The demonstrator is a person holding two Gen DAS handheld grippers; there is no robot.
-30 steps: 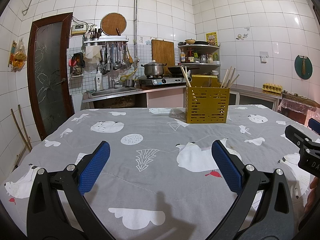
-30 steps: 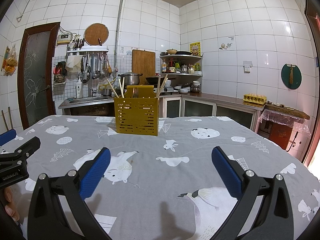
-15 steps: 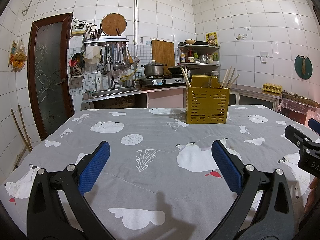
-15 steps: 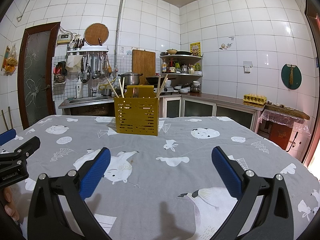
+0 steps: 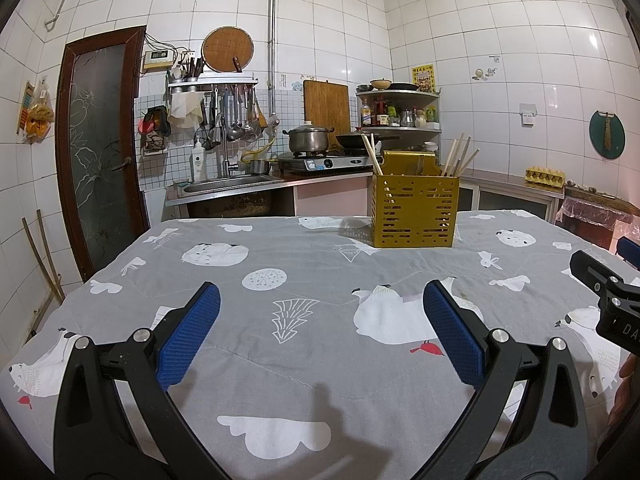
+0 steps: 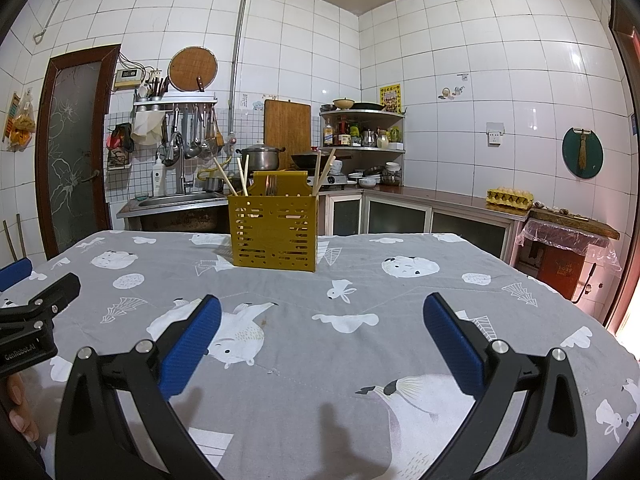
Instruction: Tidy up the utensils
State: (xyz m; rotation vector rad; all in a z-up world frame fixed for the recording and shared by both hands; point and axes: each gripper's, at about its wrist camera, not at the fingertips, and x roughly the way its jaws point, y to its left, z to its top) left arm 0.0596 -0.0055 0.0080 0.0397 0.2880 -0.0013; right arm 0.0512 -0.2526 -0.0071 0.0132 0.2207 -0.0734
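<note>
A yellow slotted utensil holder (image 5: 415,213) stands upright on the far part of the table; it also shows in the right wrist view (image 6: 273,233). Wooden chopsticks (image 5: 459,157) stick out of it at both ends, and a metal fork (image 6: 271,185) stands in its middle part. My left gripper (image 5: 320,328) is open and empty, low over the near side of the table. My right gripper (image 6: 320,328) is open and empty, also low over the near side. Each gripper shows at the edge of the other's view.
The table carries a grey cloth with white animal prints (image 5: 312,280). Behind it are a sink (image 5: 228,184), a stove with a pot (image 5: 309,140), a corner shelf (image 6: 362,128) and a counter with an egg tray (image 6: 510,197). A dark door (image 5: 100,140) is at the left.
</note>
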